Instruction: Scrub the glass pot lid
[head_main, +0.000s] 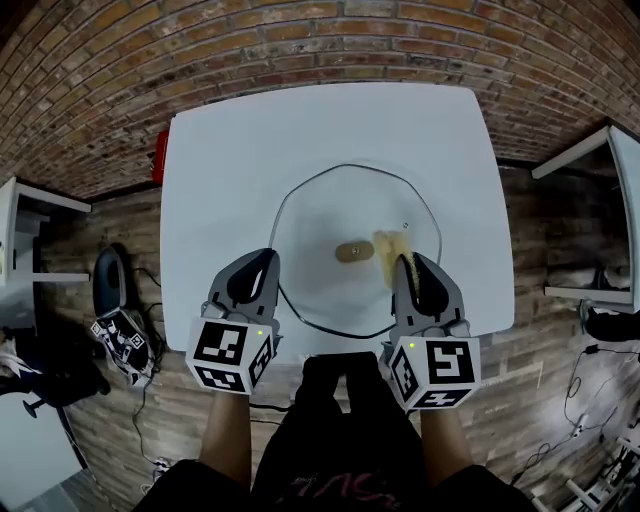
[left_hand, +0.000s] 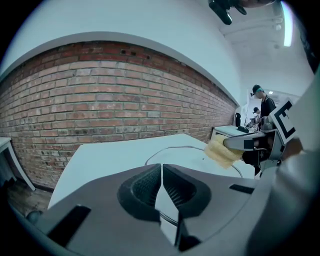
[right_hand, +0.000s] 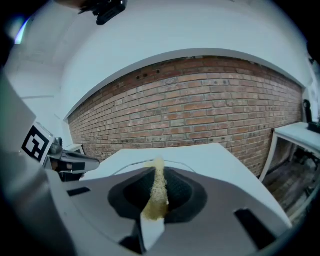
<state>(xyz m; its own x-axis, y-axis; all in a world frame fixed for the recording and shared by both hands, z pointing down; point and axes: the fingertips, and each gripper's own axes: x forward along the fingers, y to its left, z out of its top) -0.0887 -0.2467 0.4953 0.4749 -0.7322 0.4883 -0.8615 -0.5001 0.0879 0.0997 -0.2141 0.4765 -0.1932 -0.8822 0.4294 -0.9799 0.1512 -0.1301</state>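
Note:
The glass pot lid (head_main: 330, 210) lies flat on the white table (head_main: 220, 170), its dark rim a wide ring and a brown knob (head_main: 354, 251) at its centre. My right gripper (head_main: 402, 262) is shut on a yellow sponge (head_main: 388, 250), held just right of the knob over the glass; the squeezed sponge (right_hand: 157, 192) shows between the right gripper's jaws. My left gripper (head_main: 273, 256) is shut with nothing in it, at the lid's near left rim. From the left gripper view the sponge (left_hand: 222, 151) sticks out at right above the lid (left_hand: 185, 152).
A brick floor surrounds the table. A red object (head_main: 160, 157) sits at the table's left edge. A dark device (head_main: 108, 280) and a spare marker cube (head_main: 122, 338) lie on the floor at left. White furniture (head_main: 600, 150) stands at right; people (left_hand: 262, 107) are far off.

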